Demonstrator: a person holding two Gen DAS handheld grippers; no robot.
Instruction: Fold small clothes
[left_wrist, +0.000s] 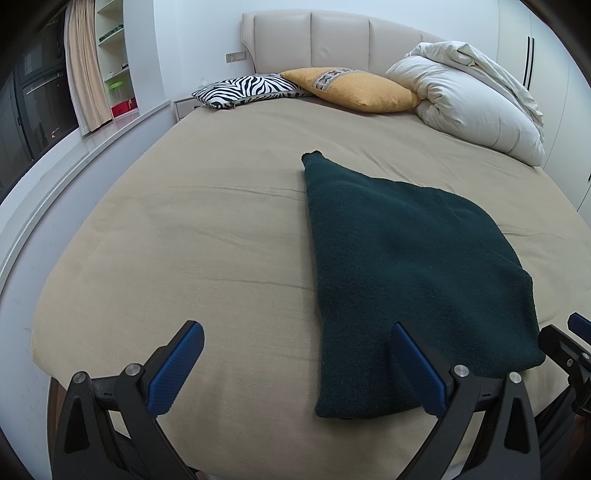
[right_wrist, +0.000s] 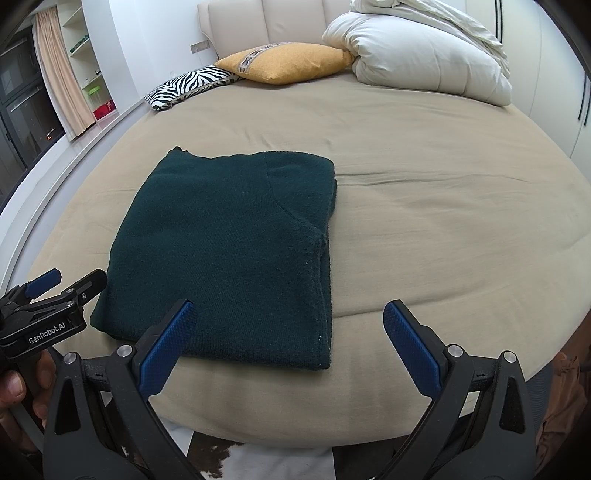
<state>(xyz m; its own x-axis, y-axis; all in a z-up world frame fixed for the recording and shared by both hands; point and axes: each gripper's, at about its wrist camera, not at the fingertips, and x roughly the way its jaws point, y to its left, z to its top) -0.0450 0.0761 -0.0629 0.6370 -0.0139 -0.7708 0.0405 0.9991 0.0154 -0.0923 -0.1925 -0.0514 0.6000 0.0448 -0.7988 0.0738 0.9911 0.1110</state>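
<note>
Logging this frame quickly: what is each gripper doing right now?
Left gripper: open, holding nothing, right finger over the green sweater.
Right gripper: open, holding nothing, hovering at the sweater's near edge.

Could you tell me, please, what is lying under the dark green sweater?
The dark green sweater lies folded on the beige bed sheet, which shows all around it. Whatever lies between its folded layers is covered.

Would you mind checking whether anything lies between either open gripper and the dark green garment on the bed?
Nothing visible does. The green garment lies alone on the tan sheet, directly ahead of the left gripper and right gripper; the pillows sit far behind.
</note>
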